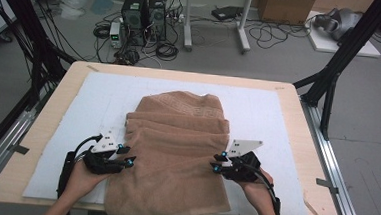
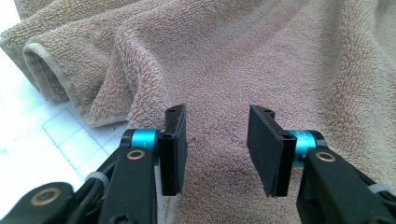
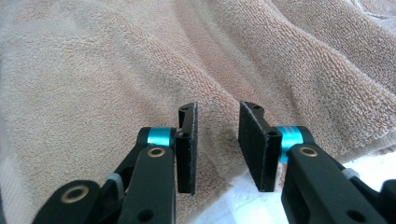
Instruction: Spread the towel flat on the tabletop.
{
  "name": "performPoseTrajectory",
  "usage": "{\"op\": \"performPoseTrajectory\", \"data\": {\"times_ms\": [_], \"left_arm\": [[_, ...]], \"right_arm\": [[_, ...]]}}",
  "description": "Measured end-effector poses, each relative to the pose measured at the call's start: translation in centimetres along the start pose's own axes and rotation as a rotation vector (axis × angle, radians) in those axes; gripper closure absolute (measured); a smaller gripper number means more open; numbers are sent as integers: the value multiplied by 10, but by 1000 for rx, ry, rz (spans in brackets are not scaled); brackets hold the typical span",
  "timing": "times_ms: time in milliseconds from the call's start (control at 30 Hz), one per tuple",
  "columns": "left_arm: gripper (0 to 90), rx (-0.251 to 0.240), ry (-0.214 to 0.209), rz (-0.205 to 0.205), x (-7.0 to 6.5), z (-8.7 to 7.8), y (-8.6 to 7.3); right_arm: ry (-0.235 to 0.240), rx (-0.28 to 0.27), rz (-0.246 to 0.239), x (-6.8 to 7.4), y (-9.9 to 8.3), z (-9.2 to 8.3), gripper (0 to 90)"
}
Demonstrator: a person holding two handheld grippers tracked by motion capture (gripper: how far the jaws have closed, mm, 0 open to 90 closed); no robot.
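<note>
We see a soft, floppy tan towel point(image 1: 176, 151) lying folded mid-tabletop, reaching the near edge. The left gripper point(image 1: 127, 153) and right gripper point(image 1: 217, 162) stand spread, pinching nothing; we judge its side hems the best hold.

— What sort of place is this?
— A lab: computer towers point(image 1: 144, 12) and tangled cables point(image 1: 167, 50) on the bare floor point(image 1: 281, 63), cardboard boxes point(image 1: 285, 5), black metal frame struts point(image 1: 344, 52) round the table point(image 1: 298, 114).
</note>
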State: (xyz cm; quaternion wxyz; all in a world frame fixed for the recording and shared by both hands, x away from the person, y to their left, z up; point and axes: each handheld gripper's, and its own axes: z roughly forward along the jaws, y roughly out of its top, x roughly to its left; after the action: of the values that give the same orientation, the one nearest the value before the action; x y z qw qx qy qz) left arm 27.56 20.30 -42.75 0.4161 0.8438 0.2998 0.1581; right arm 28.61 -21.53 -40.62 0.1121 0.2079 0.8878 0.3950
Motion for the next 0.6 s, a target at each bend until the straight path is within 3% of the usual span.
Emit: {"op": "performPoseTrajectory", "data": {"times_ms": [600], "left_arm": [[484,-17,-13,4,-28,-18,-14]], "right_arm": [[-60,-22,40,38,-13,-16,582]]}}
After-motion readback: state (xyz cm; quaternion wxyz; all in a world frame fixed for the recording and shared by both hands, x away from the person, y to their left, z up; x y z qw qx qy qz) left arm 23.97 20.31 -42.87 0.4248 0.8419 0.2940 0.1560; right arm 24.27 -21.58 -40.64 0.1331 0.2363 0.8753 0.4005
